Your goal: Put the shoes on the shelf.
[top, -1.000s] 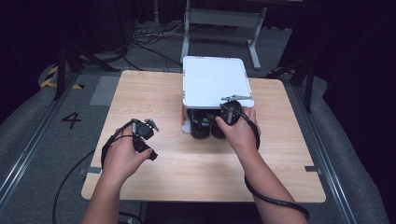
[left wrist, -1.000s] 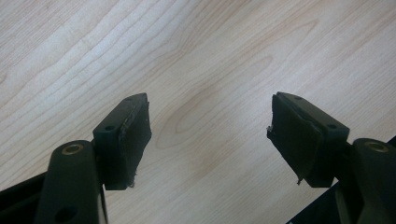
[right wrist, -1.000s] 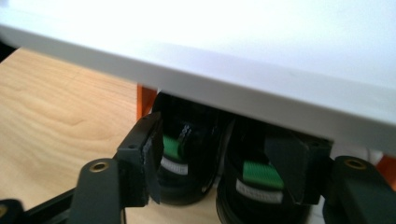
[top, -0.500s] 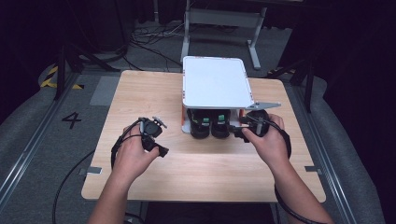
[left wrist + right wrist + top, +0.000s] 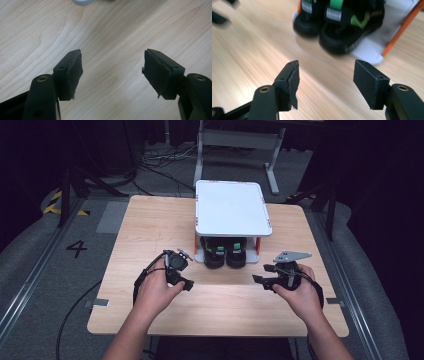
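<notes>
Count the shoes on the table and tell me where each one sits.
2. Both stand side by side on the bottom tier of the white rack, toes toward the person: the left shoe and the right shoe. The top shelf could hide more behind them.

The high view looks forward and down from above the person's side of the desk (image 5: 150,220), far enough off to take in the whole top, the white rack (image 5: 232,207) at its far middle and the floor around. The left gripper view rides close above the bare wood short of the rack, looking down along its own jaws, with a bit of the rack's foot (image 5: 81,2) at the top edge. The right gripper view sits low and near, facing the black shoes (image 5: 347,27) under the rack. The high and right gripper views share those shoes and the rack's orange legs (image 5: 402,30).
</notes>
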{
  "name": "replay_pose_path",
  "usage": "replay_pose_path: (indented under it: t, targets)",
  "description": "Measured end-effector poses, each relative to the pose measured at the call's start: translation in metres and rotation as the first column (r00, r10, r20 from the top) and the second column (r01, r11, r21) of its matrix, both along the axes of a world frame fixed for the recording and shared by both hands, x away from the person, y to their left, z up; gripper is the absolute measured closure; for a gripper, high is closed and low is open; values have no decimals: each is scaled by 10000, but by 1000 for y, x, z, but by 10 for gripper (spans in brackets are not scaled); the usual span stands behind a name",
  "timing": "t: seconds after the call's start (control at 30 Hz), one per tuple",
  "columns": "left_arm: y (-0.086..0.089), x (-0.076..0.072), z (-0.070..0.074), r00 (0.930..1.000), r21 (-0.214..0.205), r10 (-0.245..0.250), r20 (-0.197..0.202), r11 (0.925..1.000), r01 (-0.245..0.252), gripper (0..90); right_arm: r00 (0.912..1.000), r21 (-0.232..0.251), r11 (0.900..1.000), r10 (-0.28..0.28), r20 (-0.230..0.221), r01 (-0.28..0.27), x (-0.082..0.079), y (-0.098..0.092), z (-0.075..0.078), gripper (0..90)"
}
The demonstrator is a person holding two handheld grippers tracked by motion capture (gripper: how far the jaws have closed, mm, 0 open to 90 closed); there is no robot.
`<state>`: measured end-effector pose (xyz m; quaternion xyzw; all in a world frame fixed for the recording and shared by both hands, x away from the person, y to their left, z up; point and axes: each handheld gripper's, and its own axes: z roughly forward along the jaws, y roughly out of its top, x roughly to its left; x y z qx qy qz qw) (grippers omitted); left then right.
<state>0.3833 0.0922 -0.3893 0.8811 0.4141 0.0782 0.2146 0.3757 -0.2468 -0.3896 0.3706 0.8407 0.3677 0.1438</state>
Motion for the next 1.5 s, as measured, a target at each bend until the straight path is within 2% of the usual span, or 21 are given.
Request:
replay_pose_path:
  t: [0.07,0.1,0.13,0.2,0.23,0.3,0.4,0.5,0.57,0.7,0.73,0.93,1.03,1.07,1.17,1.2,1.23,1.3,1.37,1.43,1.5]
  targets:
    - [-2,-1,-2,9999,-154,-5,117,9999,6,329,9994,517,9986,-96,-323,113,-2,-2,-3,439]
    - [-2,-1,-2,9999,-154,-5,117,9999,6,329,9994,640,9978,-160,-296,179,-1,-3,-5,459]
    - [-4,-2,-4,9998,-271,48,212,9996,-42,329,9994,640,9978,-160,-296,179,-1,-3,-5,459]
    - [-8,-1,-9,9995,-220,106,312,9997,-99,343,9988,179,9987,-482,-18,482,1,-3,-11,484]
    - [-10,-1,-11,9993,-228,81,353,9997,-73,350,9988,151,9988,-476,101,475,3,-1,-15,489]
    - [-15,0,-16,9996,-412,104,280,9991,-92,390,9985,322,9980,-532,-118,536,5,2,-19,499]
    - [-20,3,-22,9980,-376,175,602,9992,-152,415,9992,-21,9992,-393,-36,393,9,8,-27,518]
    - [-24,7,-30,9944,-593,518,919,9972,-464,424,9994,66,9994,-353,-14,354,12,13,-34,567]
    - [-27,10,-37,9910,-608,665,1161,9964,-597,377,9992,253,9989,-390,-125,393,15,15,-40,642]
    - [-36,17,-49,9838,-826,728,1637,9948,-599,481,9991,602,9973,-429,25,427,26,19,-54,732]
    - [-38,19,-50,9848,-865,673,1603,9948,-540,519,9989,673,9966,-478,37,474,27,20,-57,747]
    - [-49,34,-57,9850,-1867,854,1502,9808,-566,684,9986,838,9956,-442,304,415,39,30,-63,783]
    - [-52,40,-61,9827,-2149,957,1583,9748,-603,701,9979,902,9947,-520,378,485,43,32,-65,792]
    - [-52,42,-62,9797,-2275,1026,1724,9718,-618,706,9975,955,9940,-577,413,536,46,32,-67,791]
    - [-51,47,-61,9800,-2432,1136,1633,9673,-716,771,9969,1165,9908,-726,315,685,52,32,-71,837]
    - [-51,49,-62,9788,-2451,1205,1655,9664,-776,779,9973,1343,9887,-694,224,658,53,33,-72,836]
    - [-52,50,-63,9756,-2474,1302,1766,9653,-841,793,9969,1284,9892,-748,249,710,55,34,-73,845]
    - [-52,55,-65,9707,-2543,1415,1944,9630,-895,792,9955,1214,9902,-756,565,683,58,35,-75,839]
    - [-53,60,-68,9639,-2704,1604,2125,9576,-998,785,9940,1243,9892,-864,667,777,62,36,-78,844]
    - [-55,68,-71,9566,-2605,1793,2297,9583,-1171,766,9927,1270,9875,-1019,643,932,69,38,-79,845]
    - [-57,75,-73,9508,-2760,1992,2372,9522,-1306,759,9913,1373,9851,-1138,667,1039,76,40,-80,847]
